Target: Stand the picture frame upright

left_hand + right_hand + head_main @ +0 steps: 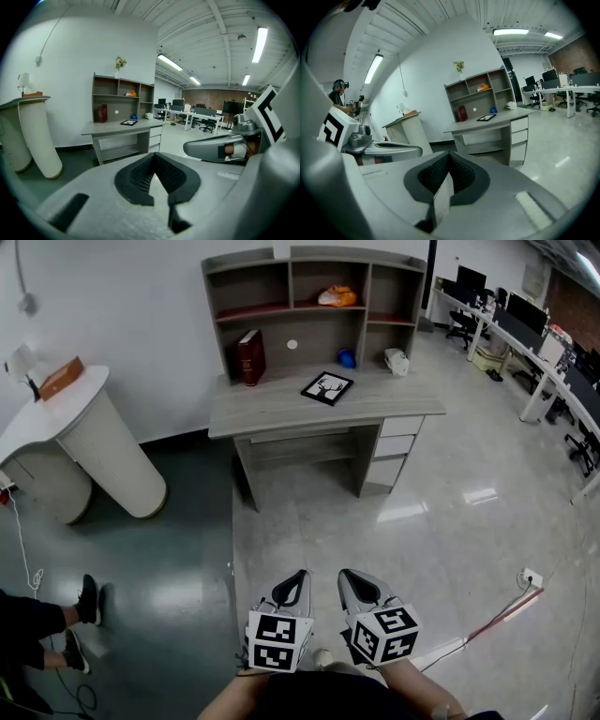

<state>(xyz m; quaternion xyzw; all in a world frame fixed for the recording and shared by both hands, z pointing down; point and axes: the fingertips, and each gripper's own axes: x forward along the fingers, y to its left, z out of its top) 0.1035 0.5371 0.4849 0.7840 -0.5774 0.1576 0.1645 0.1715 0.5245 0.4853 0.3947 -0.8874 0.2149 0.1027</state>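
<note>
both grippers sit low at 6 o'clock in the head view, left gripper point(292, 589) and right gripper point(362, 587), jaws pressed together on nothing, well apart from the work. past bare floor, toward 12, the desk point(272, 413) carries the picture frame point(327, 387), lying flat and face up near the middle. it sits skewed to the desk edge, long axis seemingly running about 10 to 4, though it is small here. risks: shut jaws can't get under a flat edge, so a push may skid it toward the blue ball point(346, 358) at its 1 o'clock; stood without a back prop, it could fall over.
</note>
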